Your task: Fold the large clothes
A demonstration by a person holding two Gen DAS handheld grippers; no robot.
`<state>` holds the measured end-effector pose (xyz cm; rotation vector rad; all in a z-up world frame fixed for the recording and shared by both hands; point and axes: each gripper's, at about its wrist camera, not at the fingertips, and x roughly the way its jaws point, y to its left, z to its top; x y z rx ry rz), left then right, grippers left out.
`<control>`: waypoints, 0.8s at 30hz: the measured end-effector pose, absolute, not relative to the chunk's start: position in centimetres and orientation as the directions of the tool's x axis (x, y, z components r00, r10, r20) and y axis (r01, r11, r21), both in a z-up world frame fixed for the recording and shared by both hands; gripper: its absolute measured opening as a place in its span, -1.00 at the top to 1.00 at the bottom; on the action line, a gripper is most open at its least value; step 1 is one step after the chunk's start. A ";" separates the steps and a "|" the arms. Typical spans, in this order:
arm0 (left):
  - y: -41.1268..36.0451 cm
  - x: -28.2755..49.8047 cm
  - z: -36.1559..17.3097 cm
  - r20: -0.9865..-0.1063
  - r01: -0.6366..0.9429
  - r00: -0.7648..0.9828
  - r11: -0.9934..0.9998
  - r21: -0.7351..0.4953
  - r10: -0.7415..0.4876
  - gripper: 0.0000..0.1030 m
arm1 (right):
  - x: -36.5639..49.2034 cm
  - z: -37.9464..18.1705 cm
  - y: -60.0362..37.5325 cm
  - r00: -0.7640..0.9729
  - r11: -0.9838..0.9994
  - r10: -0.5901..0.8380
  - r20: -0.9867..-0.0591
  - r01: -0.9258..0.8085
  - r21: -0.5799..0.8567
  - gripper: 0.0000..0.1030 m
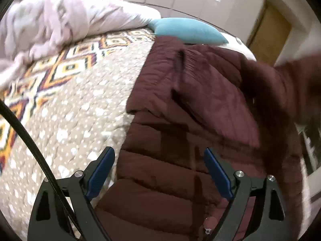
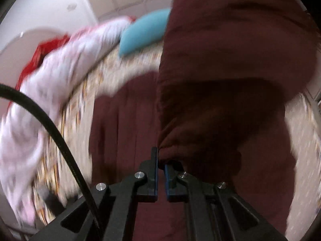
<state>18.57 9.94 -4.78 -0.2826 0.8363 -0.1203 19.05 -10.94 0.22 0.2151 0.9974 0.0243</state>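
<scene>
Right gripper: my jaws are pinched on a fold of the maroon jacket, lifted off the bed.
Left gripper: spread wide, empty, over the jacket's near hem.
Jacket: along the bed's right edge.
Risk: I judge the thin pinch may slip, or the bulk slide off that edge.
Beyond: blue pillow, pink blanket.

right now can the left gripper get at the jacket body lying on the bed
Probably yes. The left gripper is open and empty, with the flat quilted jacket directly between and ahead of its fingers. Nothing lies between them; the raised part held by the right gripper is off to the side.
</scene>
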 end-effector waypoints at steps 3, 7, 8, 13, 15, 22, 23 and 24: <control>10.8 18.6 -4.9 -0.716 -0.034 0.664 0.948 -0.316 -0.215 -0.73 | 13.5 -3.8 -10.2 0.413 0.970 0.208 -0.887 0.030 0.242 0.84; 10.0 18.3 -4.6 -0.718 -0.002 0.663 0.959 -0.284 -0.211 -0.73 | 6.5 -1.6 -11.4 0.435 0.986 0.154 -0.887 -0.012 0.165 0.84; 9.7 18.2 -4.5 -0.718 0.006 0.665 0.963 -0.270 -0.205 -0.73 | 5.7 -0.1 -12.2 0.477 0.991 0.117 -0.871 0.001 0.134 0.84; 9.0 18.0 -4.1 -0.714 0.026 0.673 0.971 -0.238 -0.192 -0.73 | 7.8 5.7 -16.7 0.623 0.984 -0.080 -0.778 0.174 0.037 0.84; 9.2 18.0 -4.1 -0.715 0.019 0.671 0.969 -0.248 -0.196 -0.73 | 10.5 5.9 -17.7 0.645 0.973 -0.145 -0.750 0.231 0.011 0.84; 9.6 18.2 -4.1 -0.716 0.005 0.666 0.962 -0.273 -0.207 -0.73 | 20.8 -4.3 -17.0 0.481 0.935 0.142 -0.865 0.220 0.277 0.83; 9.5 18.1 -4.1 -0.716 0.005 0.667 0.963 -0.271 -0.205 -0.73 | 22.0 -6.2 -15.7 0.454 0.933 0.178 -0.873 0.205 0.296 0.83; 9.5 18.1 -4.1 -0.717 0.006 0.667 0.963 -0.268 -0.203 -0.73 | 22.8 -7.6 -14.6 0.436 0.933 0.198 -0.878 0.190 0.305 0.83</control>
